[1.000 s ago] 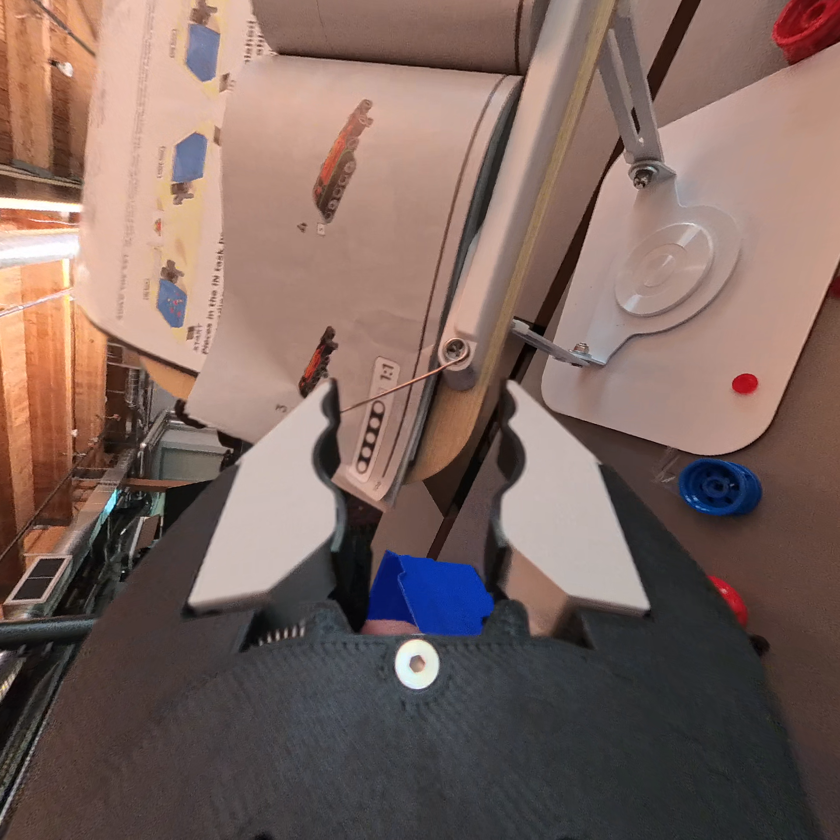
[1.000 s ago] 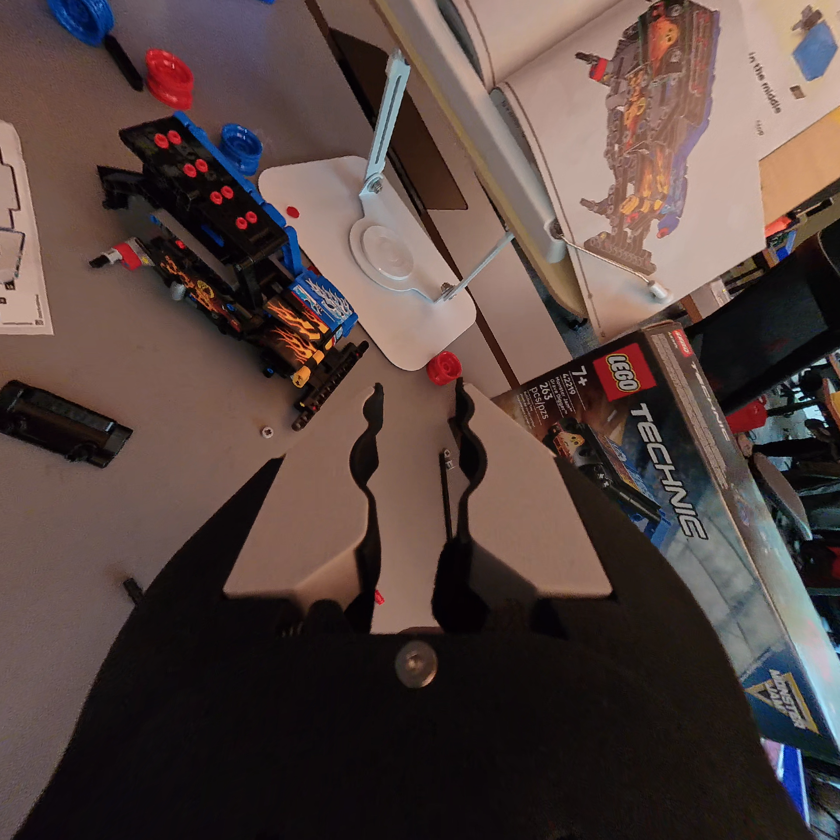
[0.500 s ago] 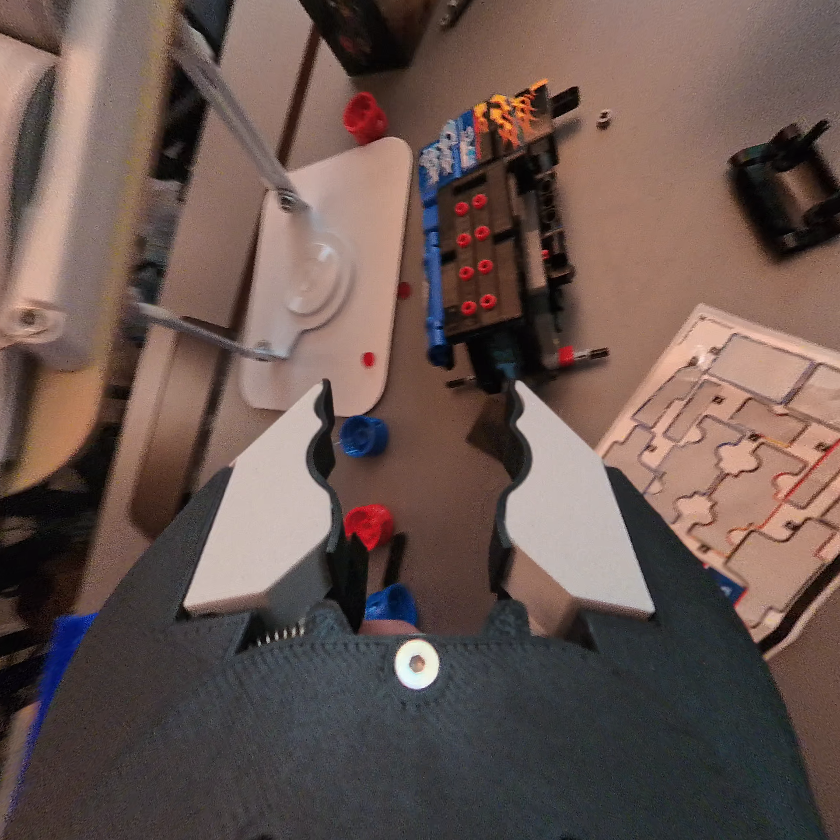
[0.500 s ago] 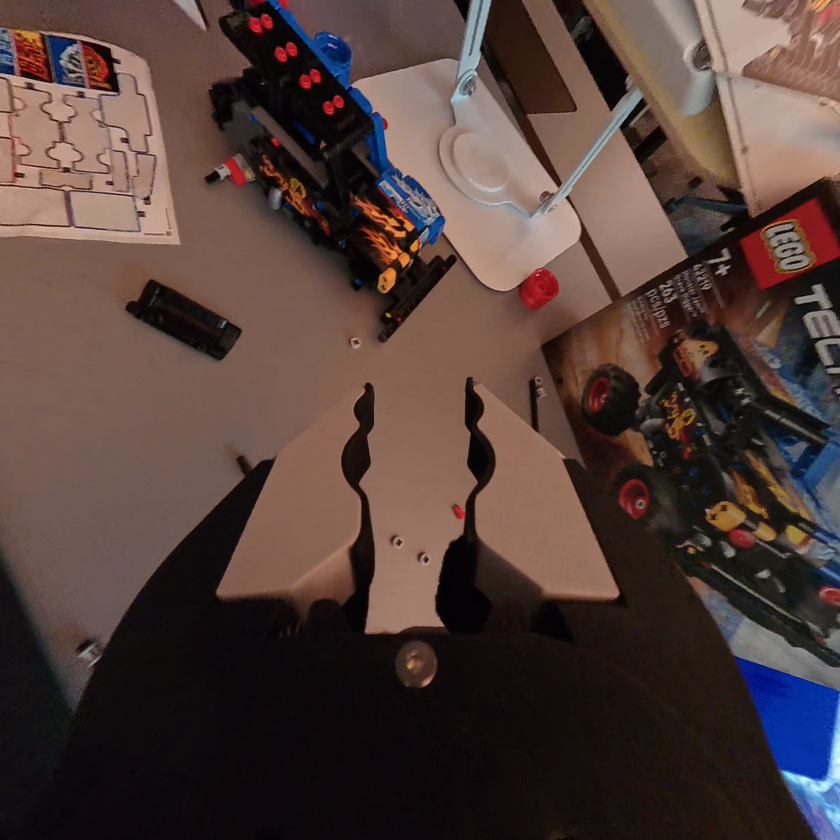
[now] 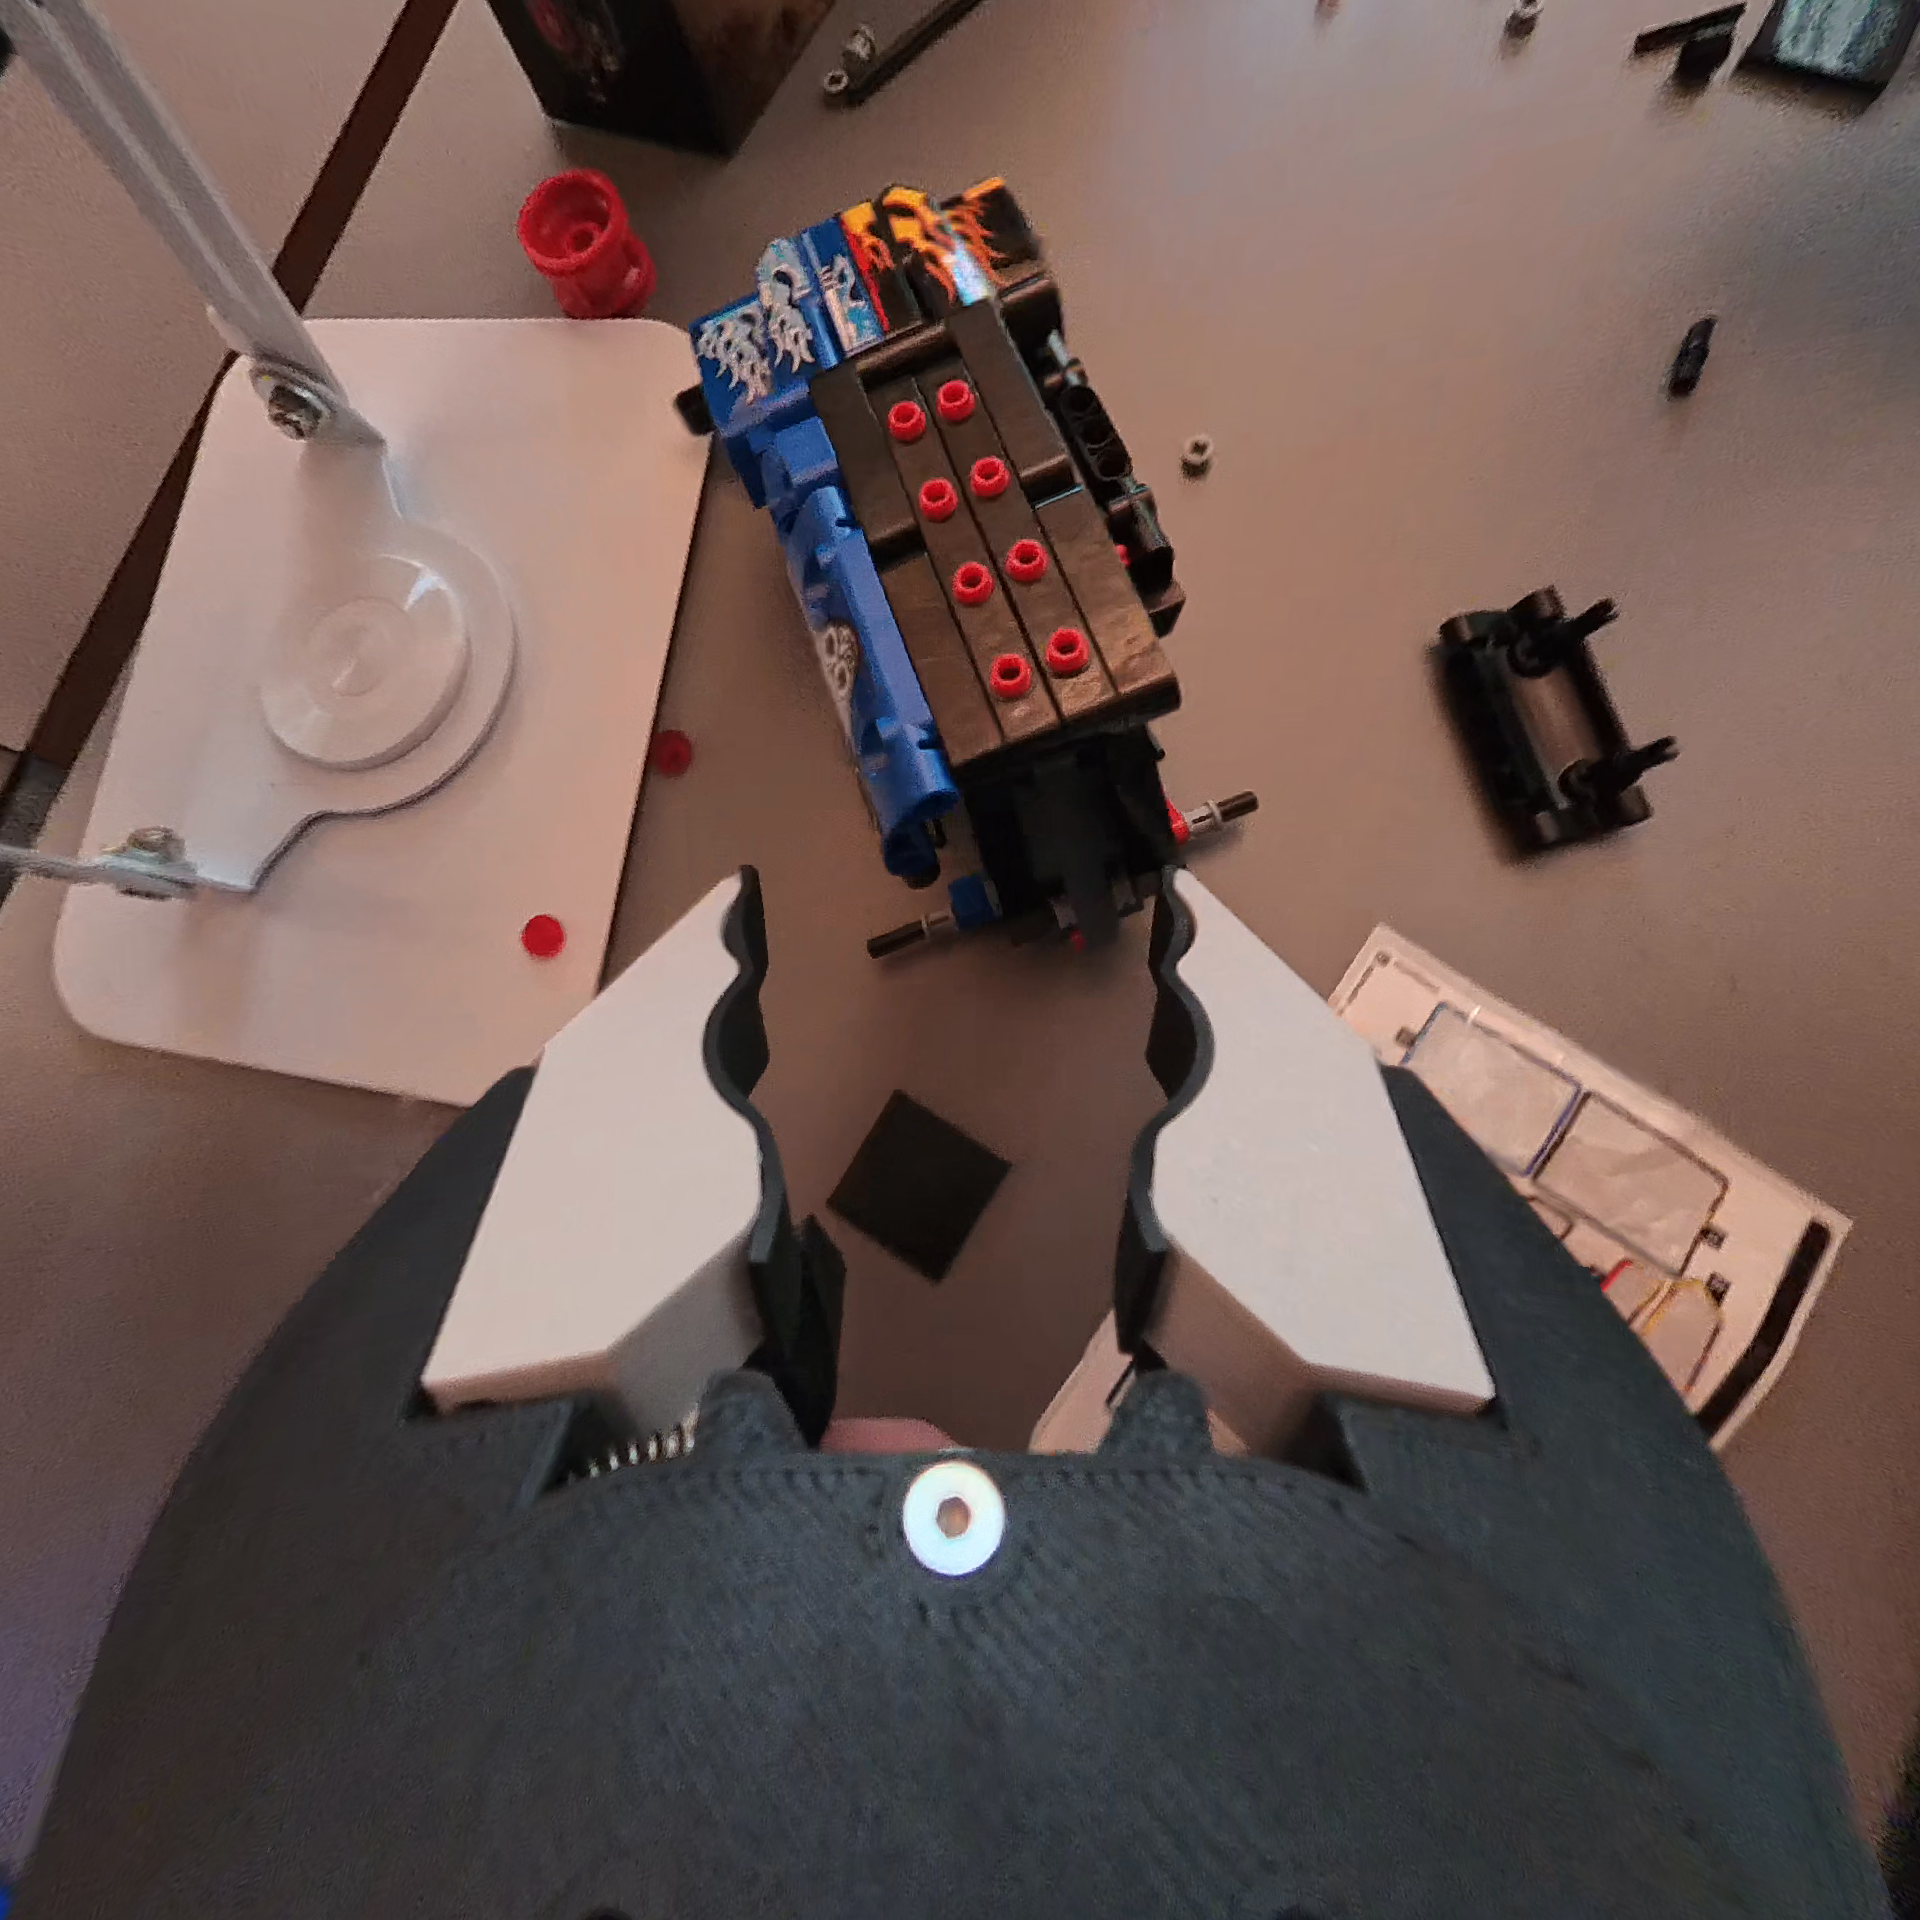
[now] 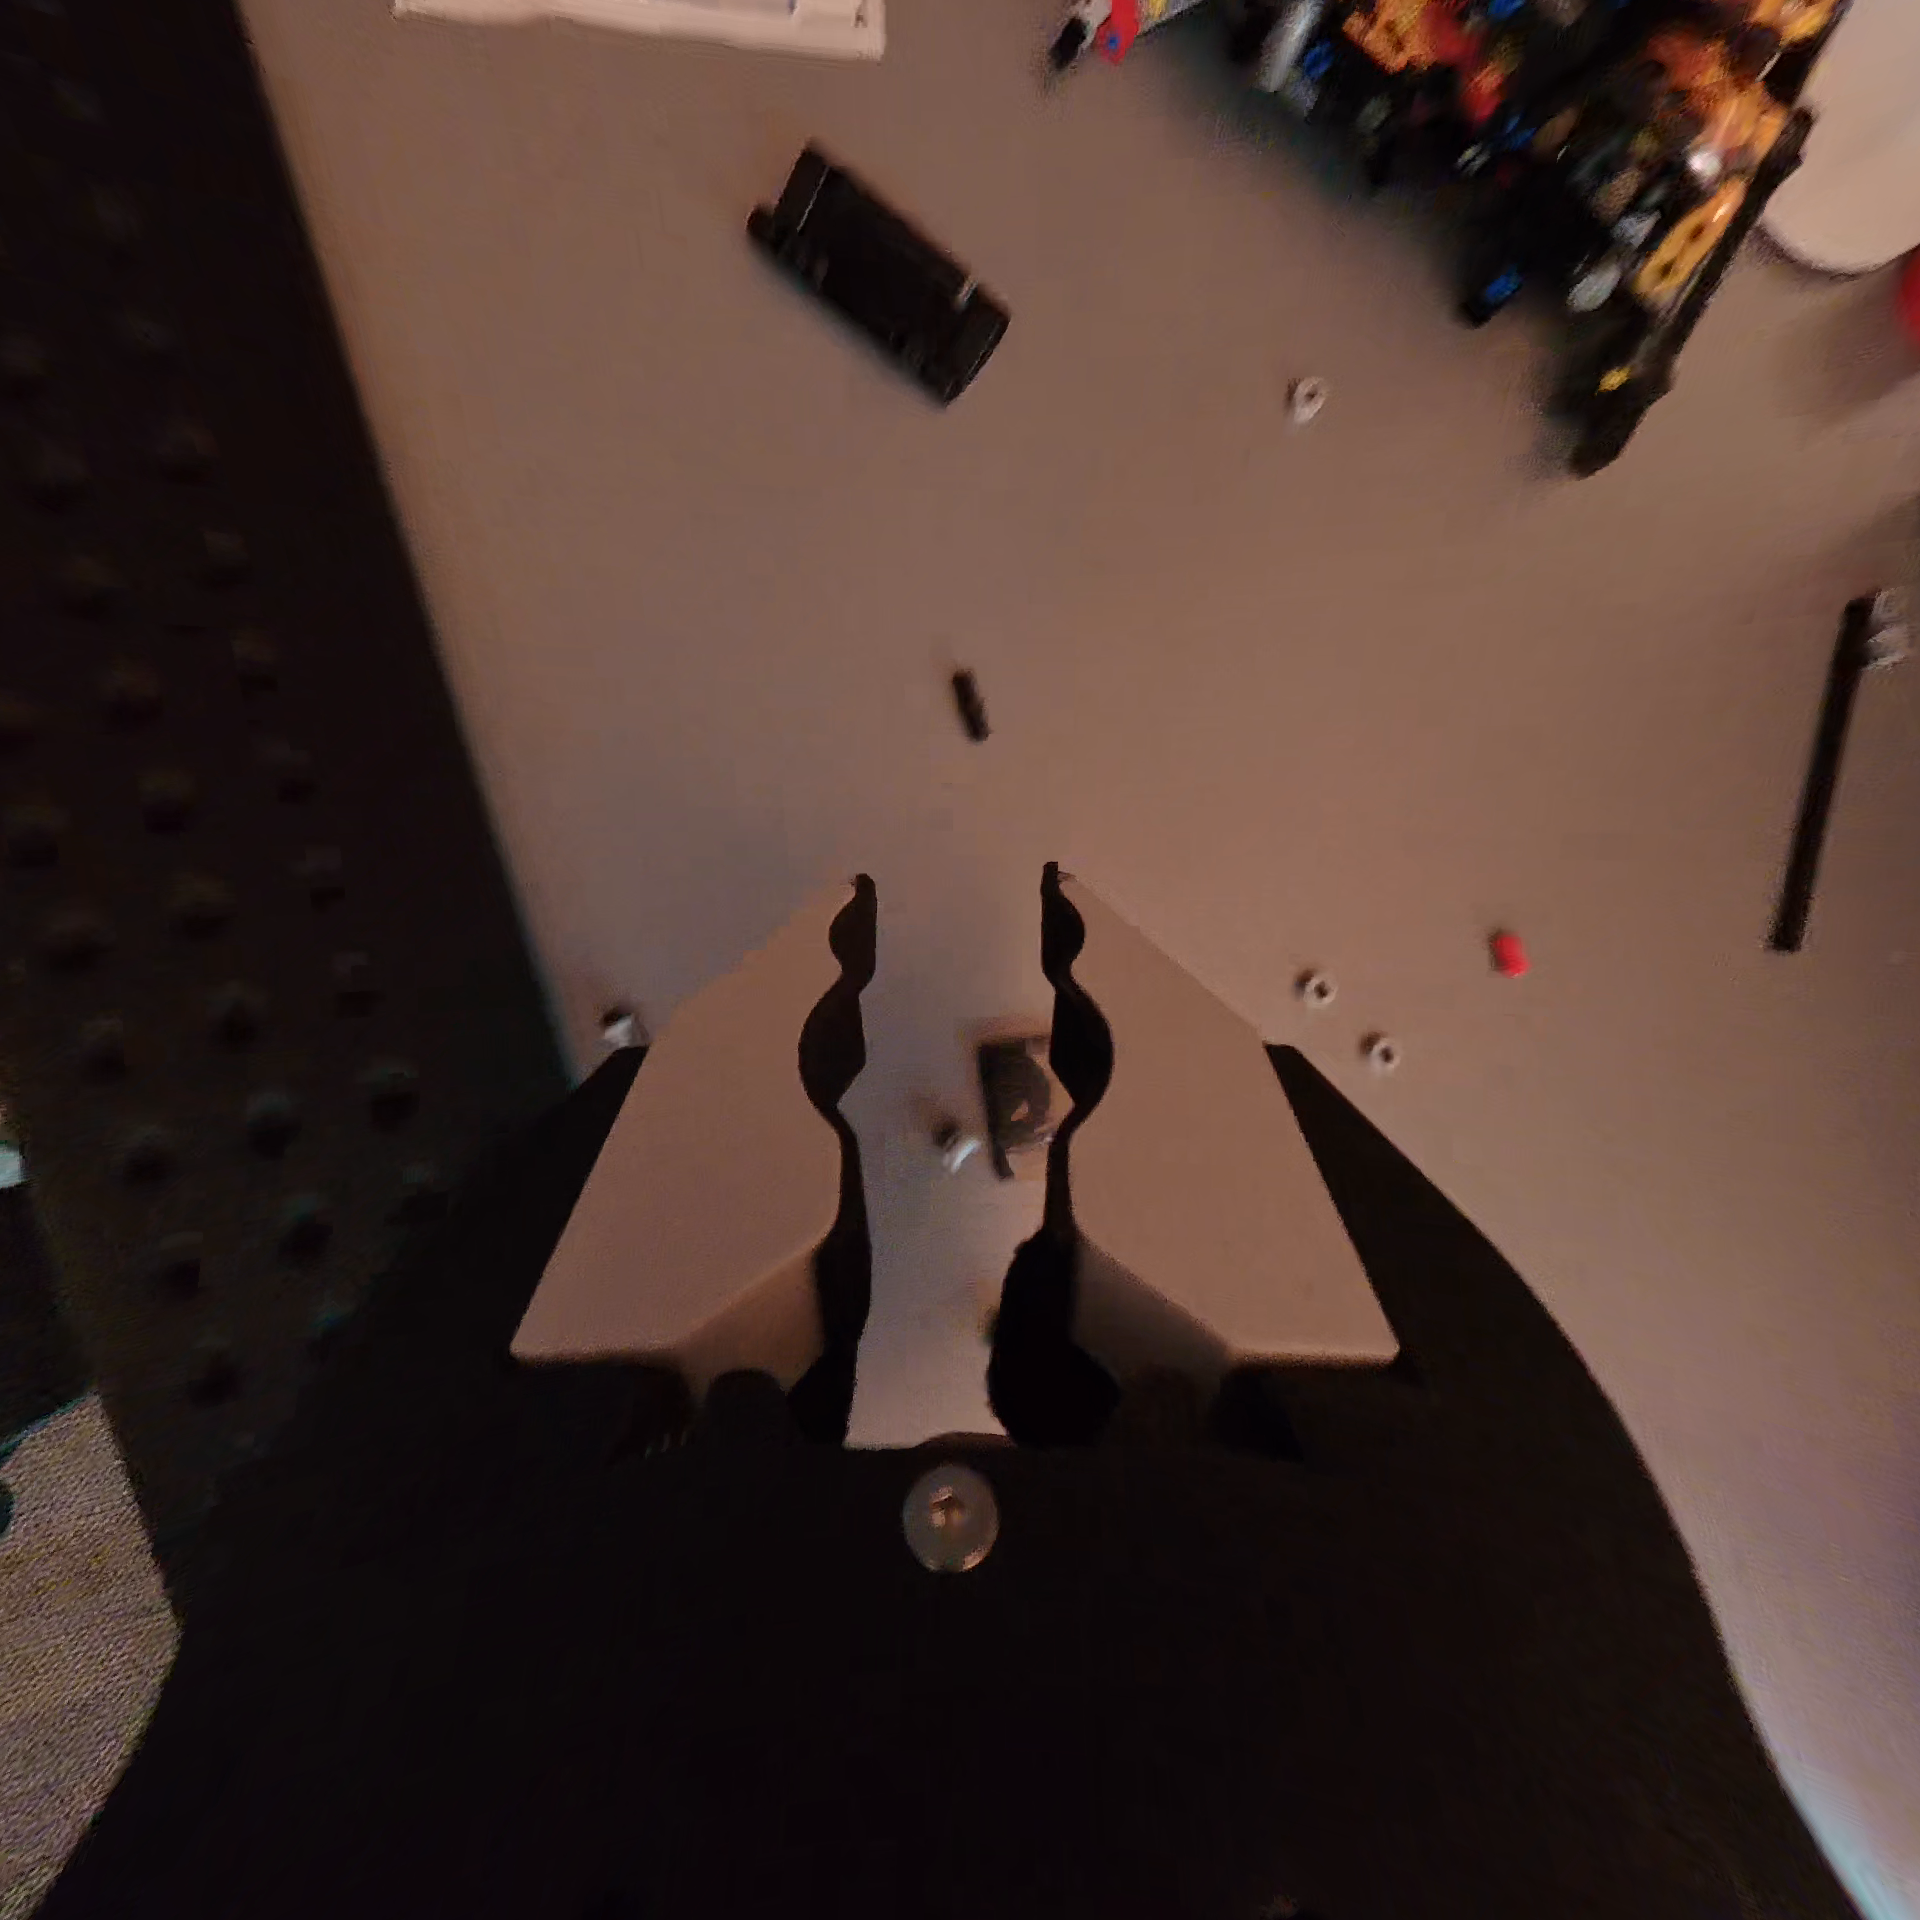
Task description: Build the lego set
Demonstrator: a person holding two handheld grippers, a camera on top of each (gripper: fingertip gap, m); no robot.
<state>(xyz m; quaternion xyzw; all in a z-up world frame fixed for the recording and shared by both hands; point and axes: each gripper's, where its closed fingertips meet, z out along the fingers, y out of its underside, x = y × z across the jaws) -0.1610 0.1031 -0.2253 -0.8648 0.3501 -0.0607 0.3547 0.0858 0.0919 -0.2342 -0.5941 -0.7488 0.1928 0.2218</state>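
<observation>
Black-and-blue lego model [image 5: 966, 561] lies ahead of your left gripper [image 5: 956, 894]; both your grippers' fingers are spread, empty, the right gripper [image 6: 954, 883] above the counter [image 6: 1247, 644].

White stand base [image 5: 343, 665] (metal struts attached), grey tabletop [image 5: 1351, 312]

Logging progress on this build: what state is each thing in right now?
left gripper: open, empty
right gripper: open, empty
truck body: partly built, no wheels on
red wheel hub: loose on table
black axle assembly: loose, apart from truck
sticker sheet: flat on table
</observation>
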